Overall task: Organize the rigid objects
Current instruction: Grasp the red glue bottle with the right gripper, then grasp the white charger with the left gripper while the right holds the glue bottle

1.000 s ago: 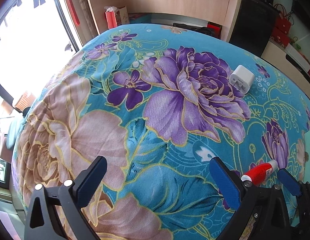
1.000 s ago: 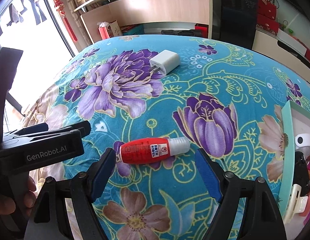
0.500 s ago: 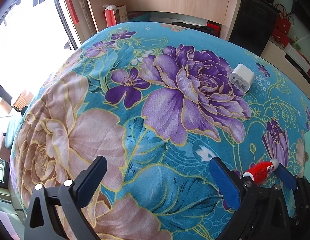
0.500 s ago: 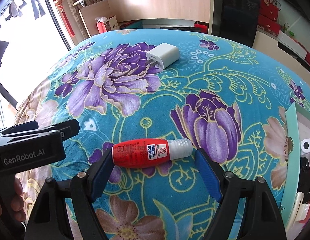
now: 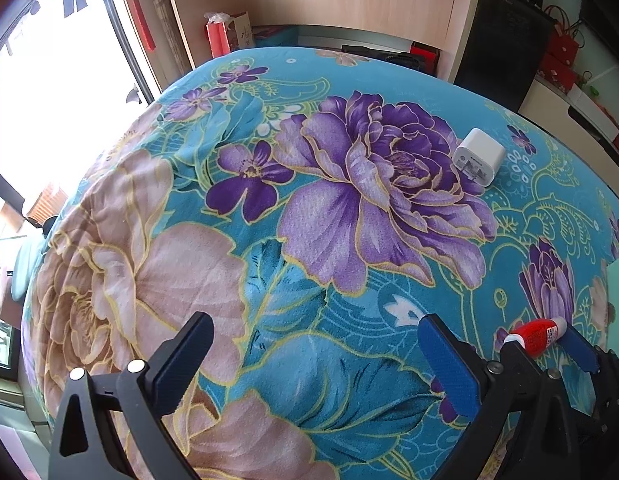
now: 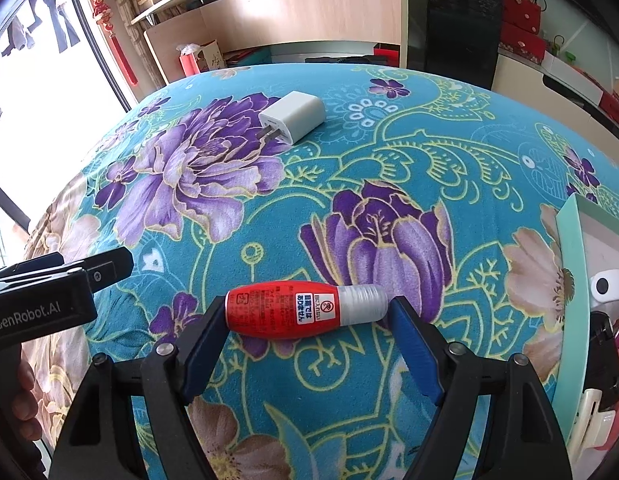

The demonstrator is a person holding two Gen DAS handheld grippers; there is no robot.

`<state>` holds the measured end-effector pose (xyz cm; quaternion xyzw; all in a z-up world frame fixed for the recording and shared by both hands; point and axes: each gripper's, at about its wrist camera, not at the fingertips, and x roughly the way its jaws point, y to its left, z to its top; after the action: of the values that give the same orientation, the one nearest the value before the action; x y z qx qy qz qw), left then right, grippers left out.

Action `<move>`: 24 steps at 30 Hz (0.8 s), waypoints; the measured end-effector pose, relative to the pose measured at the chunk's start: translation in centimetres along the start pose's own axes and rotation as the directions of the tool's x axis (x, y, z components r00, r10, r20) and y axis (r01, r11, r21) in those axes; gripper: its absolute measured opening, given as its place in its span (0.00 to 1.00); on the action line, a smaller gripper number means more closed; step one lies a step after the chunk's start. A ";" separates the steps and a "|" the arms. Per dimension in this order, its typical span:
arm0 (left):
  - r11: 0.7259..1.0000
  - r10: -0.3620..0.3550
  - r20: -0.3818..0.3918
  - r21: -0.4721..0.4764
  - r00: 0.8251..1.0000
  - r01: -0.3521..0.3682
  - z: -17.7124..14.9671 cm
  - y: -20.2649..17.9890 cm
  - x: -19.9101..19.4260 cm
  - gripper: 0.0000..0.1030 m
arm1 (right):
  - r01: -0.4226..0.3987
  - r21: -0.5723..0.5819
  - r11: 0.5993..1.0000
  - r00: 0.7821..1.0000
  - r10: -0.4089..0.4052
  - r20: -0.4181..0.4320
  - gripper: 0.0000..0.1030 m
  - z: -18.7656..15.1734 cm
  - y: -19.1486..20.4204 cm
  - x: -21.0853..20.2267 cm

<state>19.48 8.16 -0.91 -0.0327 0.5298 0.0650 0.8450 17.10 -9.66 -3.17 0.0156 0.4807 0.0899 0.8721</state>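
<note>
Right wrist view — fingers [image 6: 413, 350] apart around red bottle [image 6: 287, 314]; left gripper [image 6: 45, 304] reads "GenRobot.AI", spread.

Bedding: a teal floral blanket [image 5: 309, 360] printed with large purple and pale pink blooms and yellow-green outlines covers the whole surface. Beyond its far edge: a light wooden headboard panel [image 6: 309, 16] under a shelf, a red gift bag [image 5: 215, 38] beside a small carton, a tall black cabinet [image 6: 461, 20], and red bags [image 6: 521, 8] on a low cream unit at the right. Left side: a bright window [image 5: 41, 80] with a dark frame, a red hanging ornament [image 6: 105, 12] beside it, and clothes hanging outside.
</note>
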 end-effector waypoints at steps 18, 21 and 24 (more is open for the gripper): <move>0.999 -0.002 -0.003 0.048 1.000 0.003 0.0 -1.4 0.4 1.00 | 0.011 0.086 0.996 1.000 -0.013 0.027 0.76 -0.1 -2.9 -0.9; 0.998 -0.030 -0.015 0.051 0.999 0.031 0.0 -1.9 0.7 1.00 | 0.024 0.105 0.994 0.999 -0.028 0.041 0.76 0.2 -3.8 -1.1; 0.996 -0.064 -0.020 0.061 0.998 0.065 0.2 -2.7 0.7 1.00 | 0.026 0.142 0.990 0.998 -0.034 0.057 0.76 0.4 -5.0 -1.1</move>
<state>20.40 5.56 -1.49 -0.0242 0.5377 0.0210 0.8425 17.57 -14.77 -2.58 0.0728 0.4597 0.0421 0.8841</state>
